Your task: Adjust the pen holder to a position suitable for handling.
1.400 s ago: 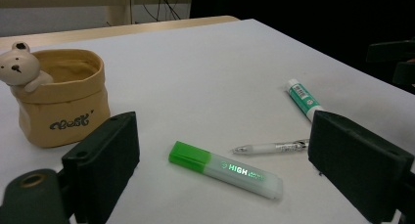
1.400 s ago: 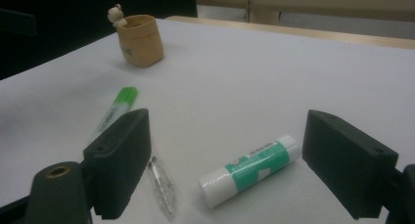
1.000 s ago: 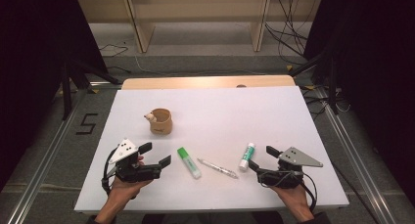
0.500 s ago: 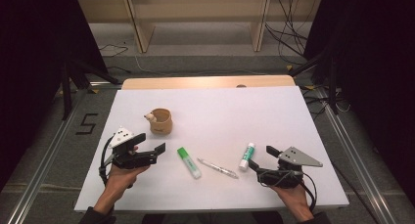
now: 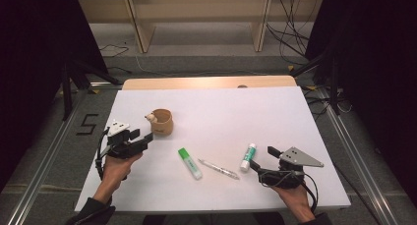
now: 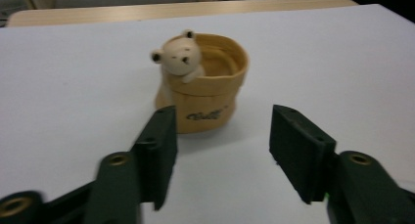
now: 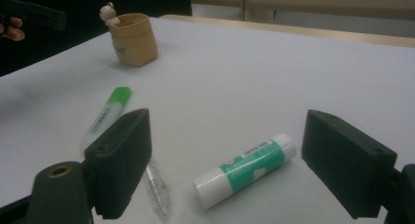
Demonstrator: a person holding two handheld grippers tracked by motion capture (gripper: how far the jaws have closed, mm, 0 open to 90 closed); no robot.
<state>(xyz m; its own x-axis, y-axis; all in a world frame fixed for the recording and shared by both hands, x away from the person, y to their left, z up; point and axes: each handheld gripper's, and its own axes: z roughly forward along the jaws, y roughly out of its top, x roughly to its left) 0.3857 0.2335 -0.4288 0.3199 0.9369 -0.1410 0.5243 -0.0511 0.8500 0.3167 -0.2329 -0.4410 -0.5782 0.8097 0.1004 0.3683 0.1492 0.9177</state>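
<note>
A tan fabric cup (image 5: 162,122) with a small bear figure on its rim stands on the white table (image 5: 221,112). My left gripper (image 5: 146,138) points at it from the near left. In the left gripper view the cup (image 6: 205,87) stands just beyond the jaws of that gripper (image 6: 222,150), which have just been closing with nothing between them. My right gripper (image 5: 260,158) rests open at the near right. A green-and-white glue stick (image 7: 244,170) lies on the table between and just ahead of its jaws.
A green highlighter (image 5: 190,163) and a clear pen (image 5: 219,169) lie side by side between the two hands. The glue stick (image 5: 248,157) lies right of the pen. A wooden strip (image 5: 206,82) borders the far edge. The table's left edge runs close to my left hand.
My left gripper has moved away from me up the table's left side, toward the bear cup. The right gripper and the pens have not moved.
</note>
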